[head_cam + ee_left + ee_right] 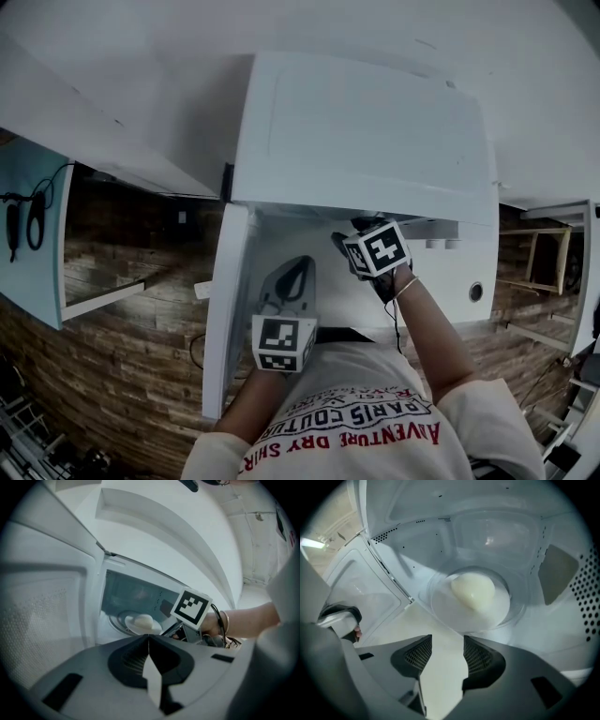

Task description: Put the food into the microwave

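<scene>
The microwave (366, 131) sits white and boxy at chest height, its door (230, 300) swung wide to the person's left. Inside, the food (473, 588) (a pale, smooth, rounded lump, a bun by the look of it) rests on a white plate (445, 609). That plate lies on the glass tray (521, 592) near the middle of the oven floor.

The right tool (447, 639) reaches into the oven's mouth. Its jaws stand apart with nothing between them, only bare white floor showing through the gap. Their tips sit just short of the plate's near edge, not touching it. Its marker cube (376, 249) shows at the opening, with the person's wrist behind.

The left tool (149, 637) hangs lower and nearer the body, outside the oven and beside the inner face of the door. Its jaws are pressed together and hold nothing. Past its tips, that tool's own view looks into the cavity, and the food on its plate shows there too (small and further back).

Rough wooden planks (122, 328) line the wall on either side.
</scene>
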Available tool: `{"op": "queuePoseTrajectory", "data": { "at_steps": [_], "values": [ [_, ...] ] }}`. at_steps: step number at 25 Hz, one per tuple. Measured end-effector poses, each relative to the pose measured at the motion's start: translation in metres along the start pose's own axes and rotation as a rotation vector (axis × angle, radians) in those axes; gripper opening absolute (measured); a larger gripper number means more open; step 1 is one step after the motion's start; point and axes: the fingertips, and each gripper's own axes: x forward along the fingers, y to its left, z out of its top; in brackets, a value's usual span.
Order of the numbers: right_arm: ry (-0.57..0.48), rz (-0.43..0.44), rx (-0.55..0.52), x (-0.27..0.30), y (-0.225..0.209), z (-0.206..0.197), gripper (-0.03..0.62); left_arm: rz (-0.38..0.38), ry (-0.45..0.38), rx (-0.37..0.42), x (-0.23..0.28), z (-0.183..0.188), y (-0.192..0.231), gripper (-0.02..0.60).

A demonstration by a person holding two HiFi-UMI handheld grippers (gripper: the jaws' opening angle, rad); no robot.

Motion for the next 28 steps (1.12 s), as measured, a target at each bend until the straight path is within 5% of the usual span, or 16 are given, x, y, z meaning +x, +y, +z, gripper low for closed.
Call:
{"op": "queuePoseTrajectory", "data": {
  "at_steps": [12,28],
  "values": [
    [-0.162,-0.141,0.018,-0.047,-0.002,-0.002,0.035,-0.002,-0.017,0.037,-0.004,0.013,-0.005,0.008],
    [-0.755,-0.210,0.058,-0.193,0.036,0.052,0.011,-0.014,-0.202,0.193,-0.028,0.107,-0.037,0.008]
  ]
}}
